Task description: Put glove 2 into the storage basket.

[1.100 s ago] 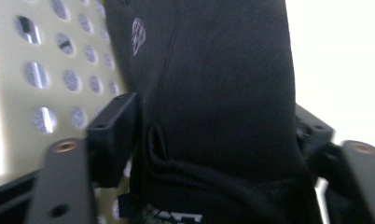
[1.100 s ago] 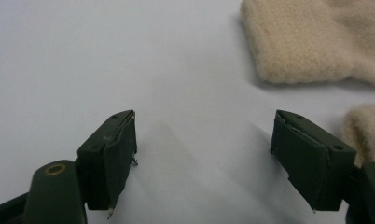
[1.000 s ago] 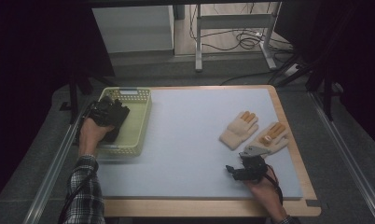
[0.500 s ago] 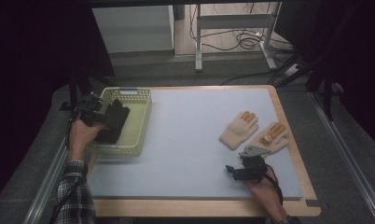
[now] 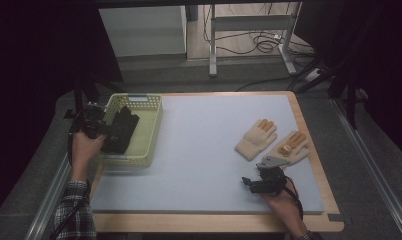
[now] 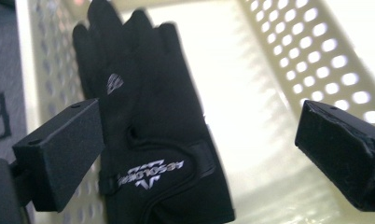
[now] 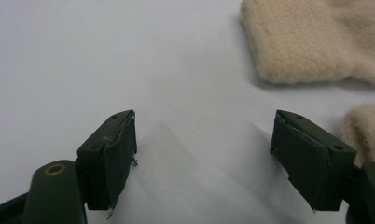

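Observation:
A black glove (image 5: 121, 129) lies in the pale yellow basket (image 5: 149, 131) at the table's left. The left gripper view shows the same black glove (image 6: 143, 135) with white lettering on the basket floor (image 6: 251, 116). My left gripper (image 5: 106, 132) hovers at the basket's left rim, open (image 6: 199, 154), jaws wide apart above the glove. Two beige gloves with orange fingertips (image 5: 257, 138) (image 5: 290, 147) lie at the right. My right gripper (image 5: 256, 181) rests low on the mat just in front of them, open (image 7: 204, 154) with nothing between its jaws; a beige cuff (image 7: 316, 42) lies ahead.
A light blue mat (image 5: 204, 150) covers the wooden table (image 5: 209, 222). Beyond the far edge stand a white cabinet (image 5: 141, 30) and metal frame legs with cables on the floor (image 5: 259, 45).
My left hand and gripper have drawn back leftward from over the basket to its left rim, leaving the black glove in the basket. The right gripper has stayed put.

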A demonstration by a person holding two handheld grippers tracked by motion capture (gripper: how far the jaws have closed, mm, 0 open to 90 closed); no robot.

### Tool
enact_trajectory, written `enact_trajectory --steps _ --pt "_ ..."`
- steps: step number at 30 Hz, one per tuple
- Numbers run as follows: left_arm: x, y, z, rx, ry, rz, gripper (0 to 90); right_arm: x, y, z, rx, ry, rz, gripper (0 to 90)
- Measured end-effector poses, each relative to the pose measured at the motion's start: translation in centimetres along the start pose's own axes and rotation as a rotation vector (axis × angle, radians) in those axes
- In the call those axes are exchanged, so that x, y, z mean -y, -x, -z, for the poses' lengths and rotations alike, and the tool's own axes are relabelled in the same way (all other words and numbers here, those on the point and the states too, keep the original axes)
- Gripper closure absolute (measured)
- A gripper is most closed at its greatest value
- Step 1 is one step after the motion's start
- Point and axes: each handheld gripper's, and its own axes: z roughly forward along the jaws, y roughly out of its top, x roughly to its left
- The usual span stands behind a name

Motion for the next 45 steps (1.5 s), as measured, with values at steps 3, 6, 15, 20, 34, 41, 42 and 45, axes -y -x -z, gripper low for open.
enact_trajectory --steps 3,6,15,20,34,41,42,45 --pt "-0.1 0.8 0.5 0.052 0.062 -0.029 1.2 0.0 0.0 0.0 0.000 0.000 0.000 22.1" --pt "-0.2 1.3 0.6 0.087 0.073 -0.028 1.2 0.0 0.0 0.0 0.000 -0.001 0.000 22.1" --pt "0.0 3.8 0.7 0.135 0.076 -0.099 0.4 0.0 0.0 0.0 0.000 0.000 0.001 22.1" --pt "0.0 5.3 1.1 0.149 0.088 -0.130 0.0 0.0 0.0 0.0 0.000 -0.002 0.001 22.1" --pt "1.0 11.4 2.4 0.237 0.152 -0.281 0.0 0.0 0.0 0.0 0.000 -0.003 0.000 22.1" --pt "2.5 14.7 1.8 0.251 0.155 -0.340 0.0 0.0 0.0 0.0 0.000 -0.003 0.000 22.1" --pt "2.8 15.3 1.5 0.257 0.154 -0.341 0.0 0.0 0.0 0.0 0.001 -0.002 0.001 22.1" --pt "3.6 16.3 0.9 0.269 0.149 -0.351 0.0 0.0 0.0 0.0 0.000 -0.003 0.001 22.1"
